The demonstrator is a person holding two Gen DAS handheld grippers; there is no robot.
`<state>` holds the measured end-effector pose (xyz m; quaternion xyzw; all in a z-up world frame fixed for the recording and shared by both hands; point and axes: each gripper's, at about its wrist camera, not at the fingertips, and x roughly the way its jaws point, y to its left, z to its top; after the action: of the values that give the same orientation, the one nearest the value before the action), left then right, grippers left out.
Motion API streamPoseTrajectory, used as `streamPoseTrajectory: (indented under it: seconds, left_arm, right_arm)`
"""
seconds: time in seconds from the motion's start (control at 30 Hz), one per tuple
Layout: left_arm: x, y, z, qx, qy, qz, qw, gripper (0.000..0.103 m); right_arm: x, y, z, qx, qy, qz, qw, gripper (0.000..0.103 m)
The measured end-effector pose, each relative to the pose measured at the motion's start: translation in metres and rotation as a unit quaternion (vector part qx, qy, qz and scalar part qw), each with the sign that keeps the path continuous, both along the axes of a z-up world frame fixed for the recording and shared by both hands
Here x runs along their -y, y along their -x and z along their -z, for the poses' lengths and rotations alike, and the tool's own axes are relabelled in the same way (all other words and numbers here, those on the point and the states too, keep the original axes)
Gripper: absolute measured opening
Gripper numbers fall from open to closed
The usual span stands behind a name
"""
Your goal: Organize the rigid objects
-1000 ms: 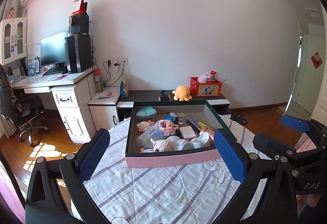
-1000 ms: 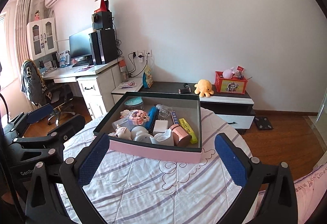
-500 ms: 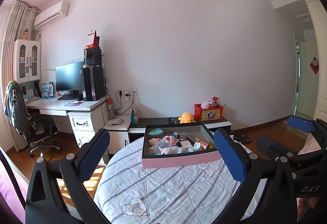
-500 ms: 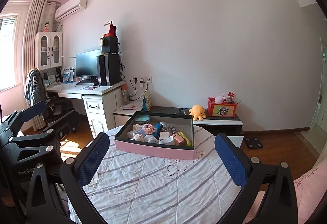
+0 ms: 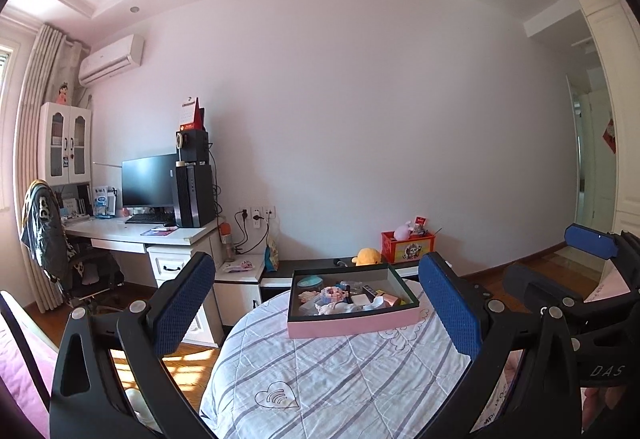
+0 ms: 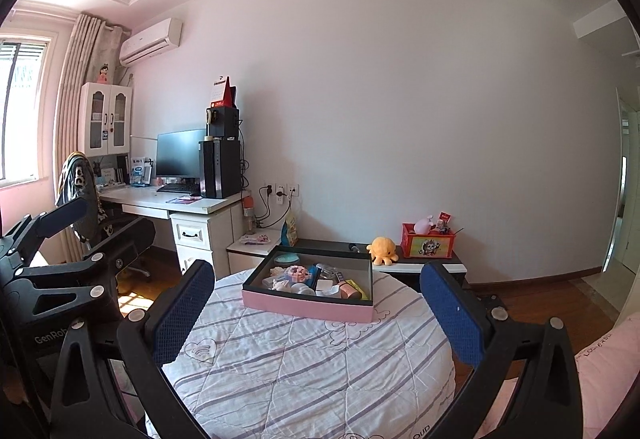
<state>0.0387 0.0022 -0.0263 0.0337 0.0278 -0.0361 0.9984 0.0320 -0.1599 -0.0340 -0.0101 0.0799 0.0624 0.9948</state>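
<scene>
Blue-padded and spread wide with nothing between their fingers, the left gripper [image 5: 316, 303] and right gripper [image 6: 316, 309] hang above the striped surface [image 6: 304, 367], with the pink box [image 6: 308, 289] of small objects [image 6: 316, 281] at twelve o'clock beyond.

A monitor [image 6: 177, 153] and tower [image 6: 221, 169] stand at left. An orange octopus plush [image 6: 382, 249] and red box [image 6: 428, 245] sit right of centre.

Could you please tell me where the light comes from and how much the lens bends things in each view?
Left wrist view: sun patch on the floor, curtain bowed by fisheye. Right wrist view: bright window at left, doorway curved at the edge.
</scene>
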Motion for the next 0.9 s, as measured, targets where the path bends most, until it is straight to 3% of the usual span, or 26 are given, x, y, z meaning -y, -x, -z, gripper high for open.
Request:
streamPoseTrajectory:
  seconds: [0.27, 0.9]
  left_arm:
    - [0.002, 0.024, -0.006, 0.027, -0.004, -0.01, 0.9996, 0.103]
    - [0.006, 0.028, -0.005, 0.018, -0.013, -0.011, 0.9997, 0.103]
  right_arm:
    - [-0.002, 0.022, -0.007, 0.025, -0.002, 0.004, 1.0, 0.103]
    - [0.002, 0.034, -0.006, 0.039, -0.015, 0.01, 0.999, 0.103]
